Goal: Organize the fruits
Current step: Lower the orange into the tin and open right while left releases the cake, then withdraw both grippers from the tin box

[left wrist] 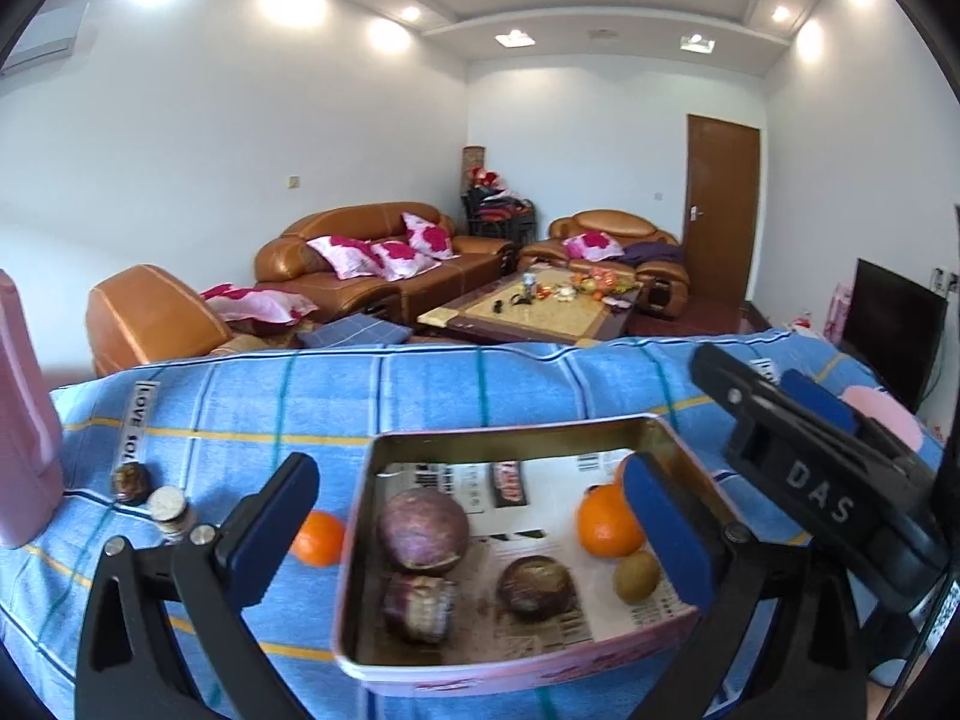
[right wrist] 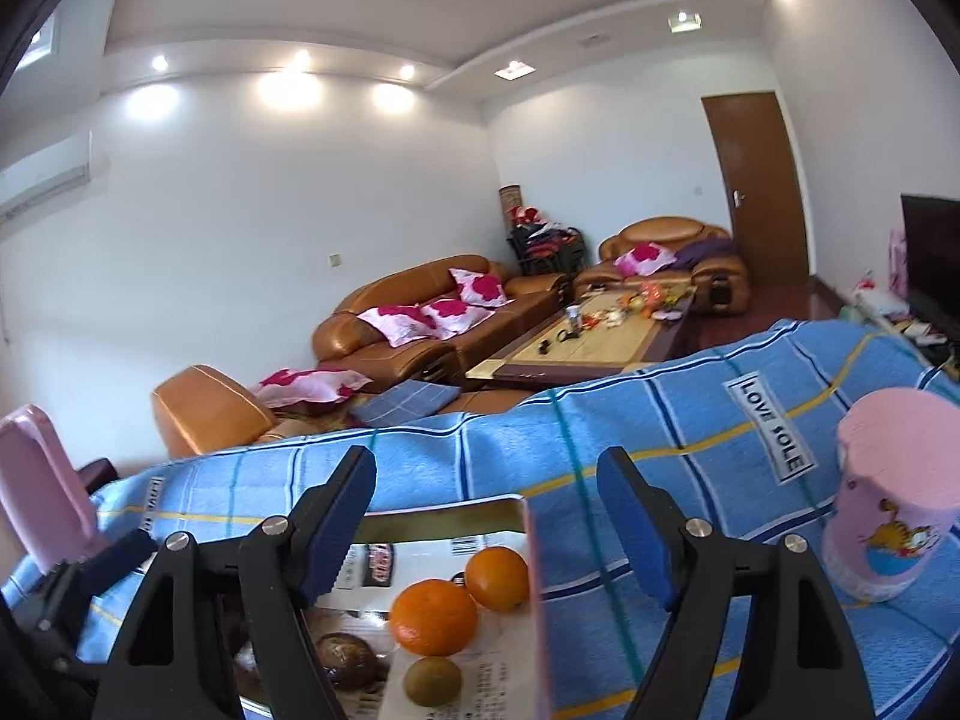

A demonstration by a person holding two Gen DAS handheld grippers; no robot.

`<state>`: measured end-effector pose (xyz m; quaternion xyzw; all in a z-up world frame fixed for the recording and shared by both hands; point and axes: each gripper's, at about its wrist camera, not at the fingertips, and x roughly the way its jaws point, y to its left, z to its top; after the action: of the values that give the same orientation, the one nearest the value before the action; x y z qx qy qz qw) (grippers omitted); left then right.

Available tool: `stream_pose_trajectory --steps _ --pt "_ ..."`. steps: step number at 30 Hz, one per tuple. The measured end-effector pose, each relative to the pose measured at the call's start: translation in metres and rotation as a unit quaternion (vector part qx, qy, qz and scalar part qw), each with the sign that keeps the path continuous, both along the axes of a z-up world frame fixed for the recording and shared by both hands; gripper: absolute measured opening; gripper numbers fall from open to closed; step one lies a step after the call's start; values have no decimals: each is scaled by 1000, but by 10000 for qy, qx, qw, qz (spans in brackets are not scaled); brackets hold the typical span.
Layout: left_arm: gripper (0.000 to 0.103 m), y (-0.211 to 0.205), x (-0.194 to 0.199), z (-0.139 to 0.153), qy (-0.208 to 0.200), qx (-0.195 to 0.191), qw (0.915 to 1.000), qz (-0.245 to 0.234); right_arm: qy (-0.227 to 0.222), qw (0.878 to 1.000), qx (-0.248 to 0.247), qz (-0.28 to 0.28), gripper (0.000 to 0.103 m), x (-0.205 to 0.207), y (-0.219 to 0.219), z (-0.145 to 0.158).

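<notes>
A pink-walled tin tray lined with newspaper sits on a blue checked cloth. It holds three dark purple fruits, two oranges and a kiwi. One more orange lies on the cloth left of the tray. My left gripper is open and empty, its fingers straddling the tray. My right gripper is open and empty over the tray's right wall, above the oranges and kiwi. The right gripper also shows in the left wrist view.
Two small lidded jars stand on the cloth left of the tray. A pink cartoon cup stands at the right, and a pink container at the far left. Sofas and a coffee table lie beyond the table's far edge.
</notes>
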<state>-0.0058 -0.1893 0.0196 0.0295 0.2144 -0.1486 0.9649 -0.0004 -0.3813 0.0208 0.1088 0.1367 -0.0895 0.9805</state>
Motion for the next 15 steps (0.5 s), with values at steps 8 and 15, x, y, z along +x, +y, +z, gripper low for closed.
stream_pose_trajectory --steps 8,15 --pt "103 46 1 2 -242 273 9973 645 -127 9989 -447 89 78 -5 21 -4" --pt "103 93 4 -2 -253 281 9944 991 -97 9977 -669 12 78 -14 32 -4"
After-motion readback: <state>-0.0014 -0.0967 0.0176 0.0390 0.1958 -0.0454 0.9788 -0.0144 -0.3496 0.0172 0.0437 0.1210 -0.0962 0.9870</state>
